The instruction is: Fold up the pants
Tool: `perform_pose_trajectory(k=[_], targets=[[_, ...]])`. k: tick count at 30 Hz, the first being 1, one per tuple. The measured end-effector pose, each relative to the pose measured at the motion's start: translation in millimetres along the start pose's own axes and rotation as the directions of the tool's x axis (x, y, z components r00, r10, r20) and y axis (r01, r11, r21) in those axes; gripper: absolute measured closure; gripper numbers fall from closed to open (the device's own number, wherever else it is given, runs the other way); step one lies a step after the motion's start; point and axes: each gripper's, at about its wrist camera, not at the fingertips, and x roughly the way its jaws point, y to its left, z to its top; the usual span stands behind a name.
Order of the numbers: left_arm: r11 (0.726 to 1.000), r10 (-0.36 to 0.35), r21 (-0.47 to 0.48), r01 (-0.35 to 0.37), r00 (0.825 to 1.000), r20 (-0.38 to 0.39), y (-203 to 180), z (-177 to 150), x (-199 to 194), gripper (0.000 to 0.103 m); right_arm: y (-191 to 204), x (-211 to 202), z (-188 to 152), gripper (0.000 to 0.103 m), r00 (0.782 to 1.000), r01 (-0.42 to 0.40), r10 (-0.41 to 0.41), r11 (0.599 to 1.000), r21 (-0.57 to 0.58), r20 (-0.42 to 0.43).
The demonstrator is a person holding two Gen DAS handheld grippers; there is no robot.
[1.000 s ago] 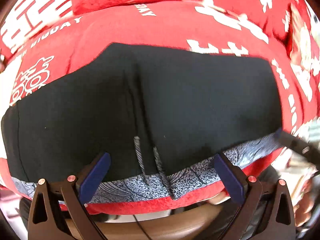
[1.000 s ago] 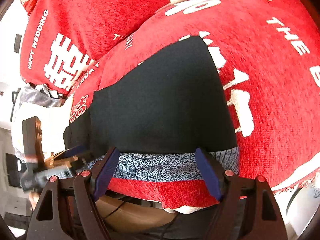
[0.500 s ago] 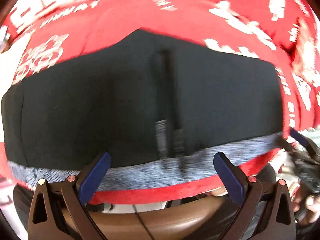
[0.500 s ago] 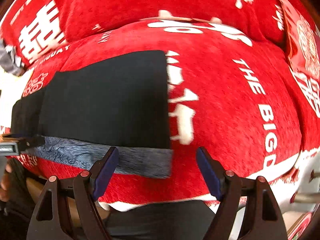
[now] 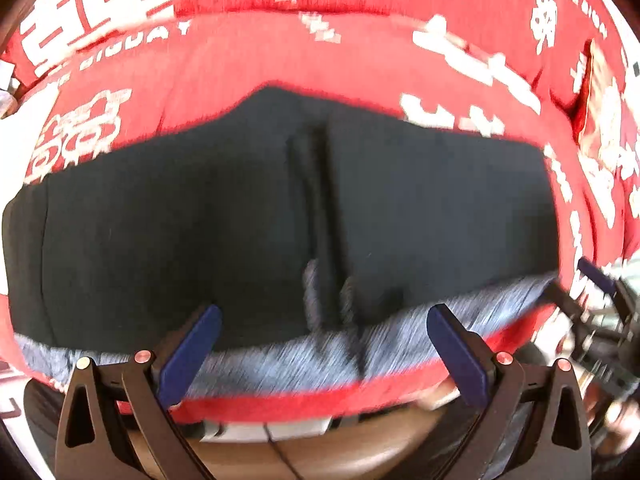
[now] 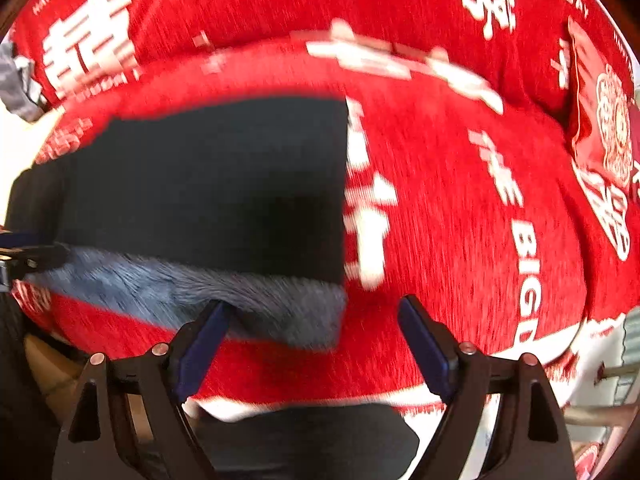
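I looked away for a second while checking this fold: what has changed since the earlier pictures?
In the right wrist view the black pants slid leftward, so the right gripper now frames their right waistband corner and more red cover. Its jaws are opening, not pressing the cloth. In the left wrist view the drawstrings drifted right. The pants stayed flat, and the left gripper stayed open and empty.

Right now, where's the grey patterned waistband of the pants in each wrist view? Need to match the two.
Left wrist: the grey waistband runs as a strip along the near edge of the black pants, low in the picture, behind the tips of the left gripper.
Right wrist: it lies lower left, ending at the pants' right corner just above the right gripper, whose jaws are opening on nothing.
Shared landmark: the red cover with white lettering.
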Motion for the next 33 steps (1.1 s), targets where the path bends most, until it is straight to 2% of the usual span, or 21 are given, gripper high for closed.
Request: perform_pose_trajectory(k=[2,5,6,8,9,11,15,17,19,21,24,26,29,33], targets=[[1.0,0.005,-0.03,-0.005,1.0,0.013,0.0,20.4,7.8,0.0,13.0,5.0,16.0,0.015,0.999,-0.013,0.014,0.999,-0.035,0.038],[0.996,0.075,-0.045,-0.076,0.997,-0.013,-9.4,36.0,29.7,0.0,28.5,30.9,34.3,0.015,0.999,-0.041,0.042,0.996,-0.085,0.012],[0.993,0.11,-0.038,-0.112,0.993,-0.033,-8.7,39.0,38.4,0.0,31.0,38.5,37.2,0.012,1.0,-0.025,0.026,0.994,-0.102,0.008],[0.993,0.093,-0.062,-0.095,0.995,-0.04,-10.7,39.3,52.4,0.0,34.4,52.5,47.9,0.009,1.0,0.006,-0.004,0.991,-0.133,0.017],[0.993,0.095,-0.072,-0.097,0.995,-0.033,-10.5,43.0,52.6,0.0,33.1,56.7,52.6,0.003,1.0,-0.002,0.004,0.992,-0.127,0.02],[0.992,0.109,-0.064,-0.111,0.993,-0.034,-11.3,47.6,53.6,0.0,26.0,65.7,71.3,0.0,0.999,-0.033,0.035,0.995,-0.091,0.016],[0.993,0.1,-0.054,-0.102,0.994,-0.035,-11.7,46.8,55.4,0.0,14.6,72.7,100.2,0.0,0.999,-0.038,0.038,0.998,-0.05,-0.002],[0.992,0.1,-0.069,-0.102,0.994,-0.036,-8.9,46.3,50.6,0.0,10.3,57.6,106.3,0.0,0.997,-0.051,0.052,0.998,-0.03,0.051],[0.99,0.11,-0.091,-0.112,0.994,-0.018,-5.5,46.2,47.8,0.0,12.4,48.3,104.5,0.0,0.994,-0.085,0.086,0.996,-0.014,0.072],[0.99,0.125,-0.067,-0.126,0.992,-0.017,-6.0,44.9,51.0,0.0,24.5,49.6,93.0,0.0,0.995,-0.084,0.086,0.996,-0.037,0.044],[0.993,0.108,-0.047,-0.109,0.994,-0.014,-4.0,39.4,51.6,0.0,42.8,56.7,61.4,0.001,1.0,0.0,0.0,0.995,-0.098,-0.002],[0.995,0.092,-0.043,-0.093,0.996,-0.016,-0.5,33.0,49.2,0.0,47.2,53.6,39.2,0.001,0.998,0.059,-0.058,0.99,-0.126,0.012],[0.995,0.097,-0.017,-0.097,0.995,0.013,2.5,21.6,41.6,0.0,44.8,35.9,15.3,0.001,0.997,0.065,-0.063,0.994,-0.085,0.035],[0.995,0.092,0.021,-0.093,0.995,0.036,4.8,5.3,34.5,0.0,39.1,28.2,-5.9,0.001,0.998,0.055,-0.055,0.998,-0.043,0.003]])
